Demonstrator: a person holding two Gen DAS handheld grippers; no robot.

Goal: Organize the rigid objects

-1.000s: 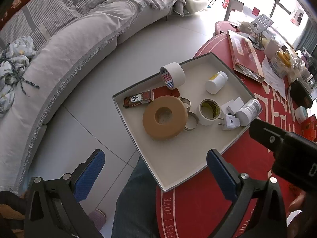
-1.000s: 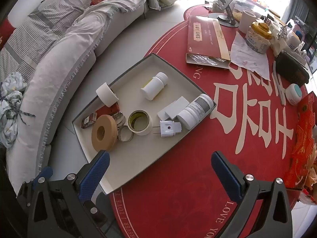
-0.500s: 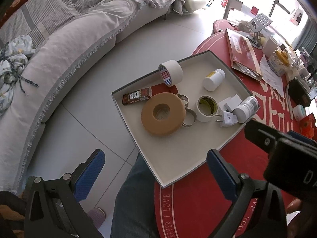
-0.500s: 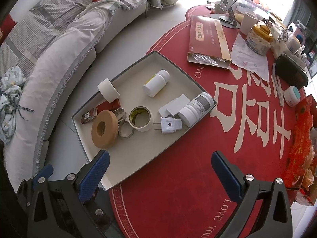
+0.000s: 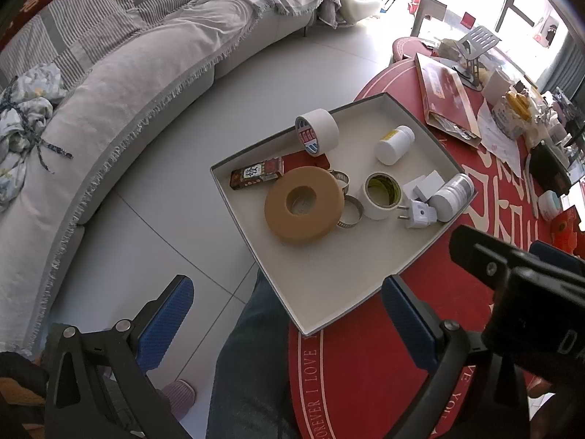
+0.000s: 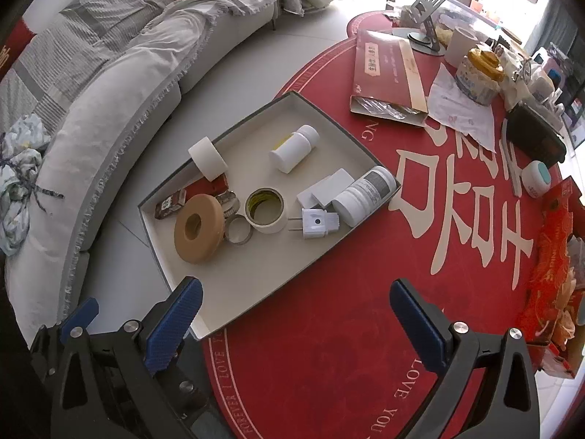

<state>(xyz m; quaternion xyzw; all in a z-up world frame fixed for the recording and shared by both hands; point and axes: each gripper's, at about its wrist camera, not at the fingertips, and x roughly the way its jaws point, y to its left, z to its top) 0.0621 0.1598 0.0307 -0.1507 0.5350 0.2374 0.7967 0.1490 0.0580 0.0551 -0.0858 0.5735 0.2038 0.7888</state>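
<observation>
Both grippers, the left gripper (image 5: 289, 314) and the right gripper (image 6: 296, 314), hover wide open and empty on the near side of a shallow grey-walled tray (image 6: 292, 274), their blue ribbed pads spread apart. That tray sits at the edge of a round table (image 6: 365, 329) under a red cloth printed with cream characters, one corner jutting out over pale floor tiles (image 5: 175, 190); beyond it curves a sofa (image 5: 146, 73) draped in fringed grey fabric. Inside the tray, a broad tan tape roll (image 6: 199, 232) lies flat, touching a metal hose clamp (image 6: 239, 235) and near a cream masking-tape roll (image 6: 265, 210). A white plug adapter (image 6: 316, 224) rests just beside a capped white bottle (image 6: 365, 197) lying on its side; a second white bottle (image 6: 292, 149) lies farther back. A white tape roll (image 6: 207, 159) leans on the tray's far wall.
</observation>
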